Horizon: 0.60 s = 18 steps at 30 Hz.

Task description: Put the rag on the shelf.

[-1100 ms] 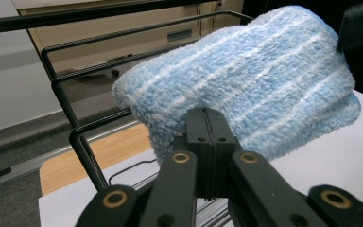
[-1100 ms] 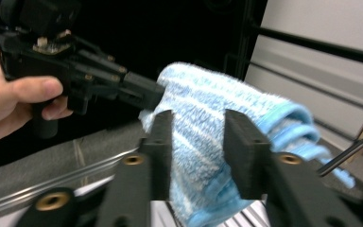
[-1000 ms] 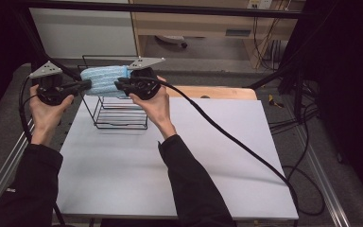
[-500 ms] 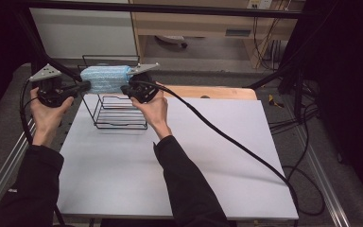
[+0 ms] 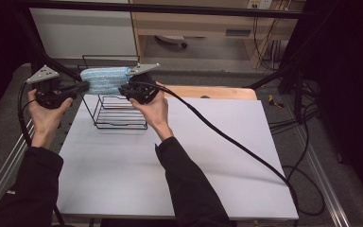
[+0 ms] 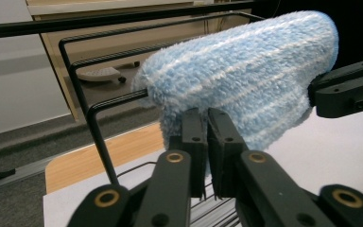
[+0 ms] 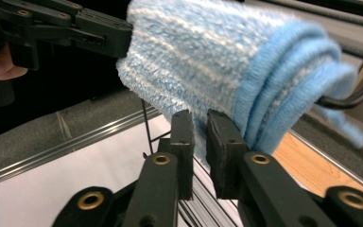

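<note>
On the white bench (image 5: pixel 179 156) a wire rack (image 5: pixel 118 111) carries a folded blue towel (image 5: pixel 105 80) over its top bar, left gripper (image 5: pixel 82 87) and right gripper (image 5: pixel 123 90) each just easing their pinch on its ends.

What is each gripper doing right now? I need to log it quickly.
Left gripper: jaws just eased slightly, pinching the blue towel hanging on the wire rack.
Right gripper: likewise, pinching the towel's other end.

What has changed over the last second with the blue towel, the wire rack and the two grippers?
The jaws of the left gripper and right gripper have just been opening slightly, the blue towel edge between them in each gripper view. Between the earliest picture and now, the towel moved a little farther back over the wire rack. Hands, rack and table are otherwise as before.
</note>
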Available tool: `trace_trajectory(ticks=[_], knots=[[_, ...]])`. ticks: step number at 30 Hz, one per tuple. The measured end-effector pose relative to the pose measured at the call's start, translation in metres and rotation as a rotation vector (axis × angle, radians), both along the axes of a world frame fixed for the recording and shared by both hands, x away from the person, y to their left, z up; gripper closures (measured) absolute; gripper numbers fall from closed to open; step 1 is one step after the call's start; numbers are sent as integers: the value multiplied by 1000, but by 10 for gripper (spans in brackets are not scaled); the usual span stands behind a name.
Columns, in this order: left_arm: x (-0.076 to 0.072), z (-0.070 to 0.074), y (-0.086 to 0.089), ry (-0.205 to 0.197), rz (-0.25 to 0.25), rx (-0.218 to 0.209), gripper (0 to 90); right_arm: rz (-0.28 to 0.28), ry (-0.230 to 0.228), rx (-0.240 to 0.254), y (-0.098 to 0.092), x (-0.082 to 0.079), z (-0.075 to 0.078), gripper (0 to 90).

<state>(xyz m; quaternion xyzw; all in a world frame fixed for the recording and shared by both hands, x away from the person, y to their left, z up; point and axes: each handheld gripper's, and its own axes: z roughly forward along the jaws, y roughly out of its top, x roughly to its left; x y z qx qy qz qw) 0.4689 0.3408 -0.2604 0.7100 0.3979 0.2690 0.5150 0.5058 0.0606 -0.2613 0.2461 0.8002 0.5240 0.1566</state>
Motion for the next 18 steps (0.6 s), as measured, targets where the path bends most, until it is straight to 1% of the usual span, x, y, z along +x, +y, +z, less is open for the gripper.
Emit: trace_trajectory(ticks=[3,6,7,11,14,16,18], knots=[[-4,4,3,2,10,-21,798,8,-2,20,-2,-3,5,770],[-6,7,4,20,6,-15,764,10,4,31,-4,-5,9,742],[-7,8,4,24,7,-11,751,11,0,30,-5,-5,10,728],[-11,10,4,48,-5,-1,703,12,2,36,-7,-8,14,658],[-16,10,3,62,-9,20,647,14,4,34,-8,-10,16,582],[-19,9,3,64,-10,24,610,14,6,28,-10,-12,17,529],[-23,8,3,71,-10,27,566,11,12,27,-12,-14,18,437]])
